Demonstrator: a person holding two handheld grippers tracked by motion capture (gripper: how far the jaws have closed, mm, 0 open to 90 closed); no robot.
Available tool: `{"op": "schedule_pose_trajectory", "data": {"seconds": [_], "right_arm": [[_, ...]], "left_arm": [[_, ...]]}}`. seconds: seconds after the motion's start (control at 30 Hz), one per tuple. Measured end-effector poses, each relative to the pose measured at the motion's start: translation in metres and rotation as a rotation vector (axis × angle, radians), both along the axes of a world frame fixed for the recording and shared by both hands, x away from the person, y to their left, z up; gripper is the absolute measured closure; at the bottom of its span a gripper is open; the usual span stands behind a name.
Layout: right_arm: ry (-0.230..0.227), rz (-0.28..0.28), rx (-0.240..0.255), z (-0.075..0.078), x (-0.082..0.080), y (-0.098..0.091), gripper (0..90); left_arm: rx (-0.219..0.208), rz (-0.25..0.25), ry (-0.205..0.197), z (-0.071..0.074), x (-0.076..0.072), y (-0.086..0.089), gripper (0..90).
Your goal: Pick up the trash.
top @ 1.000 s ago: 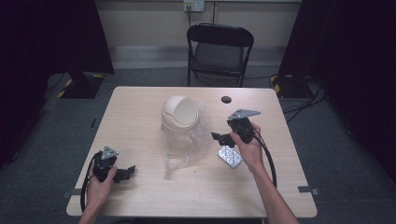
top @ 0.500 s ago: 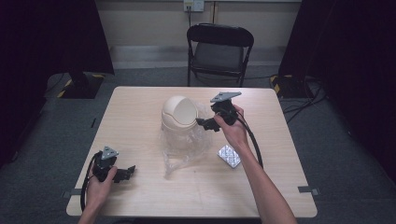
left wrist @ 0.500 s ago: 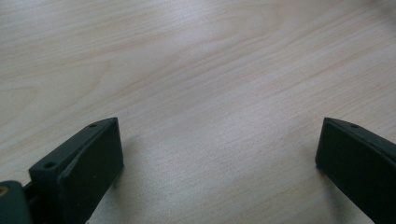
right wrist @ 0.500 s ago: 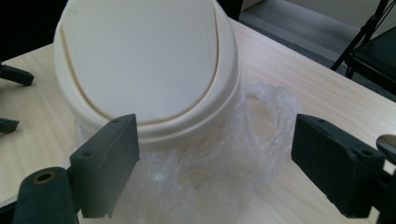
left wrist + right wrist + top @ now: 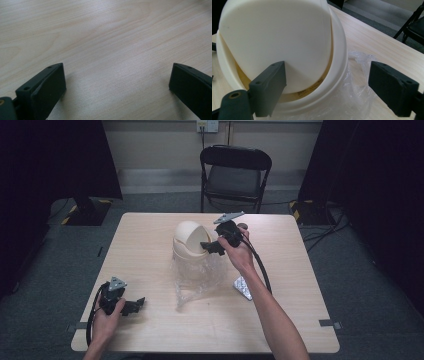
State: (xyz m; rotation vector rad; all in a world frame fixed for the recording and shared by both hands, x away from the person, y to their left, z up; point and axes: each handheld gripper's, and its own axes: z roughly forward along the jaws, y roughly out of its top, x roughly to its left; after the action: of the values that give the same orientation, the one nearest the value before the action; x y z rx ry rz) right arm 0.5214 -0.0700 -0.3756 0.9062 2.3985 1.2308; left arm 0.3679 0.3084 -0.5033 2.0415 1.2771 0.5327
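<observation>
With jaws wide and empty, the right gripper [image 5: 212, 245] hangs just right of the bin's swing lid [image 5: 277, 42]. The left gripper [image 5: 131, 306], also open and empty, rests on the table [image 5: 150, 250] well off, near left.

Our right gripper [image 5: 212, 245] has the bin [image 5: 190, 245] and its plastic bag [image 5: 192, 282] blocking ahead; bare table [image 5: 145, 250] lies open to the bin's left.

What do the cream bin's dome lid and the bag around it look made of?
Dome lid: likely moulded plastic, matte cream, smooth and even with a thin swing flap. Bag: thin clear plastic film, glossy, crinkled, wood grain showing through. The right gripper fingers are open at the lid.
</observation>
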Motion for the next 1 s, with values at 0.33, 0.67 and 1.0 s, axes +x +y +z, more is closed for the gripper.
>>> {"op": "schedule_pose_trajectory", "data": {"seconds": [0.33, 0.67, 1.0], "right_arm": [[0.024, -0.007, 0.012, -0.011, 0.009, 0.004, 13.8], [0.037, -0.025, 0.033, -0.023, 0.018, 0.011, 13.9], [0.044, -0.055, 0.06, -0.028, 0.023, 0.016, 13.9]], "left_arm": [[0.0, 0.0, 0.0, 0.0, 0.0, 0.0, 0.3], [0.0, -0.001, 0.0, 0.0, 0.0, 0.0, 0.3], [0.0, -0.001, 0.0, 0.0, 0.0, 0.0, 0.3]]}}
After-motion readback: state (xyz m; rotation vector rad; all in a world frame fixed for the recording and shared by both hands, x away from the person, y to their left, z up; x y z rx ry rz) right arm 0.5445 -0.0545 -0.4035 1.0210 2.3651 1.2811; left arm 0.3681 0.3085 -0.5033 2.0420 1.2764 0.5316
